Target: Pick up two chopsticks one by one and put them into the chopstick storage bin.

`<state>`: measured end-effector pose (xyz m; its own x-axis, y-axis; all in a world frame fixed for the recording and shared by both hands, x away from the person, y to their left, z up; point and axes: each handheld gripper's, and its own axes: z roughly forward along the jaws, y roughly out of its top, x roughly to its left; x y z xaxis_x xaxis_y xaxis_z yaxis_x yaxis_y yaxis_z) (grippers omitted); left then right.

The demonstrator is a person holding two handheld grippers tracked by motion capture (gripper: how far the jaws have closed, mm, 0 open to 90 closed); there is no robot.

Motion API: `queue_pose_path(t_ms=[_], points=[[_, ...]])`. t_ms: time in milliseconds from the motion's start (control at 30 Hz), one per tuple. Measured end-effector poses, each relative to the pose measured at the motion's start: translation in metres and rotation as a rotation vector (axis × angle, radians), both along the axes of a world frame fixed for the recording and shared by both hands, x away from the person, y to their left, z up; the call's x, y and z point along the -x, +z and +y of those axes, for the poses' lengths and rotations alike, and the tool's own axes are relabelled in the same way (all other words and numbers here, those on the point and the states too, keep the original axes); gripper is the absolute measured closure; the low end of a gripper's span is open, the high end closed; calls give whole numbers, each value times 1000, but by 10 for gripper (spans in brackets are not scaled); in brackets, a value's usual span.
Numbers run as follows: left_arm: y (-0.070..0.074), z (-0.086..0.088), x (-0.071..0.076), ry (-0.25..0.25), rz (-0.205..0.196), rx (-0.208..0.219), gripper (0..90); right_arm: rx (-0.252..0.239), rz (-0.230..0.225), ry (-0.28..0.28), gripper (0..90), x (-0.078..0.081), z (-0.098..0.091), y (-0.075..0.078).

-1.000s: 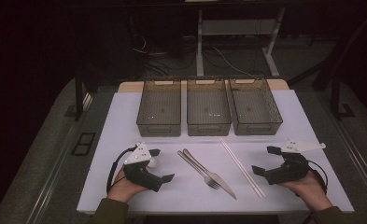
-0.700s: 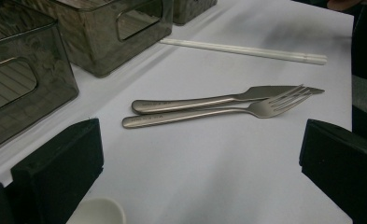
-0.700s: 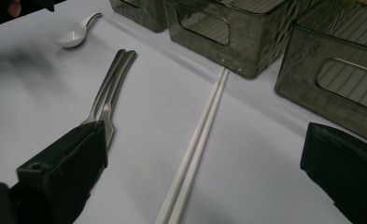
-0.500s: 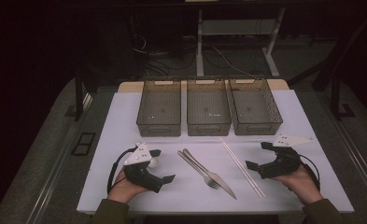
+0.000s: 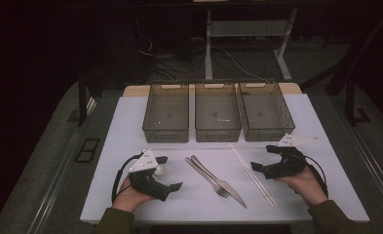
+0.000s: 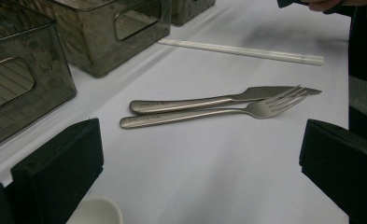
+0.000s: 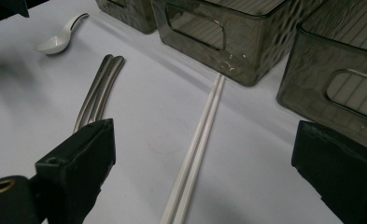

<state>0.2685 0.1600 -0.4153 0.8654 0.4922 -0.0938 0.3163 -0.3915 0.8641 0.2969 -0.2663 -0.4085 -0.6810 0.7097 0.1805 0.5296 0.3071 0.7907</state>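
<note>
Three smoky translucent plastic bins point(image 5: 218, 117) stand in a row along the far edge of the white table point(image 5: 130, 122). Toward the near edge, a steel fork point(image 5: 204, 175) and steel knife point(image 5: 223, 184) lie touching, white chopsticks point(image 5: 252, 174) beside them, a white ceramic spoon point(image 7: 57, 39) at the left.

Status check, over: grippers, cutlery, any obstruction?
Left gripper and right gripper open, empty. Fork, knife, chopsticks flat on table, untouched. Nothing in the way.

Three bins point(image 5: 218, 111) line the surface's point(image 5: 125, 126) far edge; nearer, spoon point(image 5: 159, 169) left, fork point(image 5: 206, 175) and knife point(image 5: 223, 182) middle, chopsticks point(image 5: 252, 174) right.
</note>
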Motion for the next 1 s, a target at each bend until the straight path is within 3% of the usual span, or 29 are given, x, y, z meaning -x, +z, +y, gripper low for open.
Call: queue_pose_path(t_ms=[133,333,433,633,1000], points=[[0,1,0,-2,3,-2,0,16,-5,1,143,-5,6,-1],[0,1,0,-1,6,-1,0,22,15,-7,169,-9,13,-3],[0,1,0,-2,5,1,0,36,24,-7,228,-10,16,-4],[0,1,0,-2,7,0,0,57,74,-2,381,-9,17,-8],[0,2,0,-1,9,1,0,117,123,7,526,-6,21,-15]])
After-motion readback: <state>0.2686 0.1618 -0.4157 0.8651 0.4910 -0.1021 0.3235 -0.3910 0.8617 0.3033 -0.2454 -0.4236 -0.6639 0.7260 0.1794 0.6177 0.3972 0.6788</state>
